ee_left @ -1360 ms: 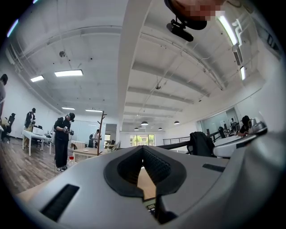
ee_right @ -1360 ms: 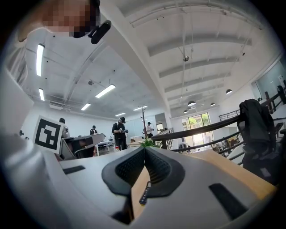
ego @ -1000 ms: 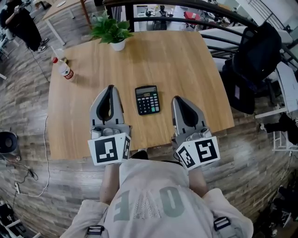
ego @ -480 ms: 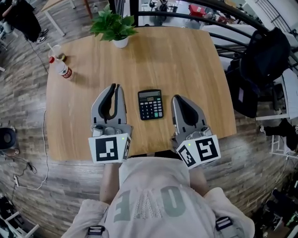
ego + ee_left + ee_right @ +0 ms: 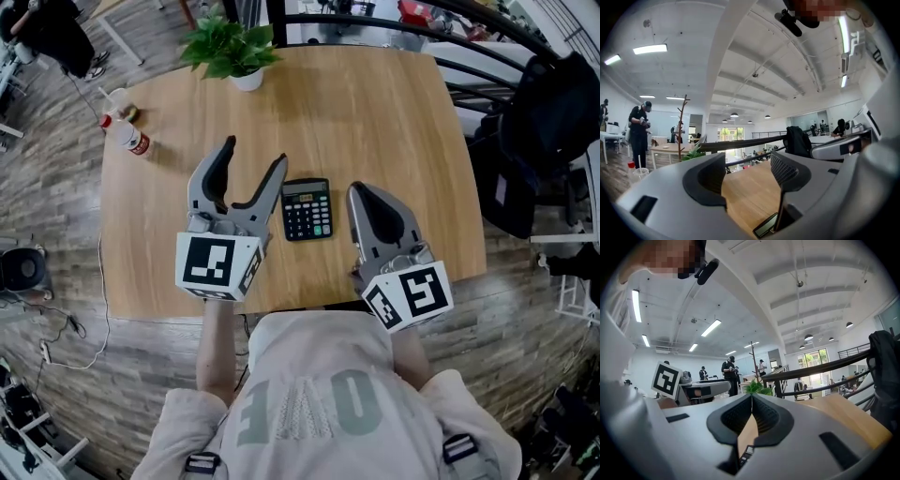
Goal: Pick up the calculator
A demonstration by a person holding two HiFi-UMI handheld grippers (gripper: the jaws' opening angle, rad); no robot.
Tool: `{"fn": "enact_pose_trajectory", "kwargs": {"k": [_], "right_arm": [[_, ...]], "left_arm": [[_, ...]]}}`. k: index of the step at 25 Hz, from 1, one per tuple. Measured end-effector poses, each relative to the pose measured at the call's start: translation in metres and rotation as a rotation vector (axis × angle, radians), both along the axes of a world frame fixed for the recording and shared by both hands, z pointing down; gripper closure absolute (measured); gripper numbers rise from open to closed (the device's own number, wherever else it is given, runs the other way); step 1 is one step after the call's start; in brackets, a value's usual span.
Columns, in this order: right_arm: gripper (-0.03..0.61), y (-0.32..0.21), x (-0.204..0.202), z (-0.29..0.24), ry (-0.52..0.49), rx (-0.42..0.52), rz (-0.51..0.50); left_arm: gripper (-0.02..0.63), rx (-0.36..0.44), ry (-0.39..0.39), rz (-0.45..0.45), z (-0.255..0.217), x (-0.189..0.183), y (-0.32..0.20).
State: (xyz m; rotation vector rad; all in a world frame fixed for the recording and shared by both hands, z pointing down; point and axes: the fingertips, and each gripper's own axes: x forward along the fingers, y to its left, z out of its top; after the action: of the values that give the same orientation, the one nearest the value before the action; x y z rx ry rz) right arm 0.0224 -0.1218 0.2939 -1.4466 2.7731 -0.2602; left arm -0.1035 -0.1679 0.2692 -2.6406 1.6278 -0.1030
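Observation:
A black calculator [image 5: 307, 208] lies flat on the wooden table [image 5: 375, 112], between my two grippers. My left gripper [image 5: 255, 155] hovers just left of it. Its jaws are opening and stand wide apart with nothing between them, and its right fingertip [image 5: 279, 162] is close to the calculator's top left corner. In the left gripper view the left gripper [image 5: 747, 161] shows bare table in its gap and a corner of the calculator [image 5: 766, 226] low at the right. My right gripper [image 5: 361, 191] is shut and empty, just right of the calculator. In its own view the right gripper [image 5: 751, 397] has both tips touching.
A potted plant [image 5: 230, 52] stands at the table's far edge. A small bottle [image 5: 127, 137] and a cup [image 5: 117, 97] sit at the far left corner. A dark chair with a jacket [image 5: 553, 122] is at the right, with a railing behind the table. People stand far off.
The left gripper's jaws have gone from shut to wide open. Both grippers have moved forward, the left one also nearer the calculator. The calculator has not moved on the table.

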Motion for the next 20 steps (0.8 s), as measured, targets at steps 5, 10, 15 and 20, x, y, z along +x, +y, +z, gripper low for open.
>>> {"fn": "enact_pose_trajectory", "kwargs": {"k": [5, 10, 15, 20], "right_arm": [[0.560, -0.005, 0.014, 0.006, -0.001, -0.029, 0.009], [0.558, -0.008, 0.027, 0.015, 0.007, -0.054, 0.021], [0.559, -0.011, 0.036, 0.026, 0.011, -0.086, 0.036], [0.558, -0.022, 0.038, 0.041, 0.020, -0.137, 0.043]], "left_arm": [[0.328, -0.109, -0.134, 0.197, 0.021, 0.029, -0.032], [0.330, -0.390, -0.276, 0.542, 0.080, 0.061, -0.047], [0.330, -0.695, -0.439, 0.909, 0.151, 0.082, -0.034], [0.337, -0.992, -0.540, 1.077, 0.215, 0.086, -0.025]]}}
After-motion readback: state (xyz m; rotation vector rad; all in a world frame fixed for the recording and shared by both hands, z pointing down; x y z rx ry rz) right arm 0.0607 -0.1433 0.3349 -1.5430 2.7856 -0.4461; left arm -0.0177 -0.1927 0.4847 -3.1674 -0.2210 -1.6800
